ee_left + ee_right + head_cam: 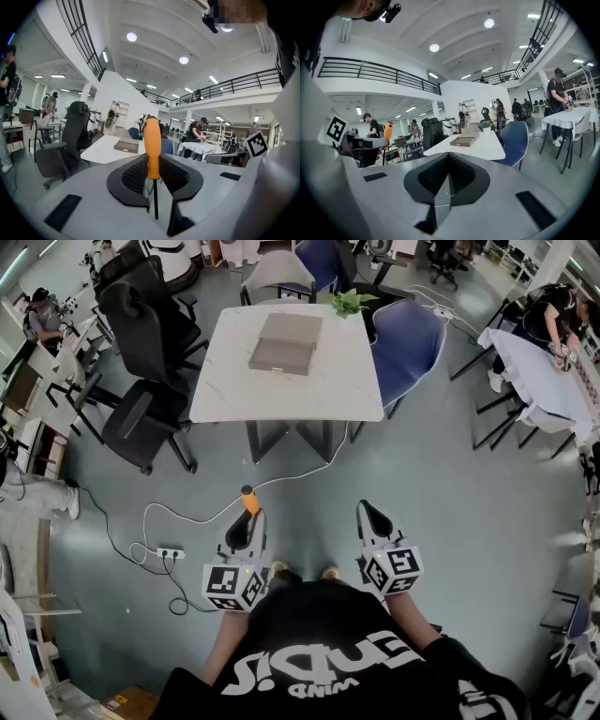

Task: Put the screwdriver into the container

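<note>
Floor [450,493] is spreading grey ahead of both claws up to the near edge of the white table [225,390], which is standing well ahead of them. To the left of the left gripper [246,524] a white cable [150,514] is looping across the floor to a power strip [170,552]. Black office chairs [141,418] are crowding the table's left edge, and a blue chair [408,343] is sitting at its far right corner. The left gripper is pinching the screwdriver [152,145] by the lower end of its orange handle; the handle is sticking out past the jaw tips and the dark shaft is running back between them. The right gripper [447,161], just right of the left one, is keeping its jaws pressed together with nothing in them. Far ahead of both, the grey container [284,343] is lying low and flat on the table, well apart from the screwdriver, its inside showing only plain grey. A green plant [349,303] is standing beyond it at the far edge.
</note>
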`<state>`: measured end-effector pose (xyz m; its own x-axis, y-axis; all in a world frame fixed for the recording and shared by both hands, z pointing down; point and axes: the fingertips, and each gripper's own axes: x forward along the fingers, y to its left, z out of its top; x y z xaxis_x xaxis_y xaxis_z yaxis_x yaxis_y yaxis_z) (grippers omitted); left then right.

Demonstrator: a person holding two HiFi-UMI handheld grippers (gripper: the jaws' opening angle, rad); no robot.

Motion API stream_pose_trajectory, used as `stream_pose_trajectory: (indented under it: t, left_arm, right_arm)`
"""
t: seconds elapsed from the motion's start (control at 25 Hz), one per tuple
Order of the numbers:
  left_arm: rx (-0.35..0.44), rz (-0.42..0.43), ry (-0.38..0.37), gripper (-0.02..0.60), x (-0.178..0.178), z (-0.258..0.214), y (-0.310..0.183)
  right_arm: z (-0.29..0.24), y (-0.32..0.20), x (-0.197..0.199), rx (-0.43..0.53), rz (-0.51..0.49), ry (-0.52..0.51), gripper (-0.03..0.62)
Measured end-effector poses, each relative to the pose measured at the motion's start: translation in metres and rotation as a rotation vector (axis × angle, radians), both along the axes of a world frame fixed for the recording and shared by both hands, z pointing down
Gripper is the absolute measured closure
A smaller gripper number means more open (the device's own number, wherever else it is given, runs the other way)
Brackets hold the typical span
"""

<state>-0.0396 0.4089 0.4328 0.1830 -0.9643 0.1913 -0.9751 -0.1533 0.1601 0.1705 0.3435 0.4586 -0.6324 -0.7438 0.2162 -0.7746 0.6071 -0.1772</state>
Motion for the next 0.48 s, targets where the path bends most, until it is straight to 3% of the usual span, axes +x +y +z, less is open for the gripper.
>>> stream_pose_trajectory:
  t: [0.48]
  left_arm:
    - [-0.004, -0.019, -0.006, 0.499, 0.0099, -0.0022, 0.0026]
  right_arm:
    - [0.0001, 0.0000, 0.0084, -0.008, -0.017, -0.015, 0.582]
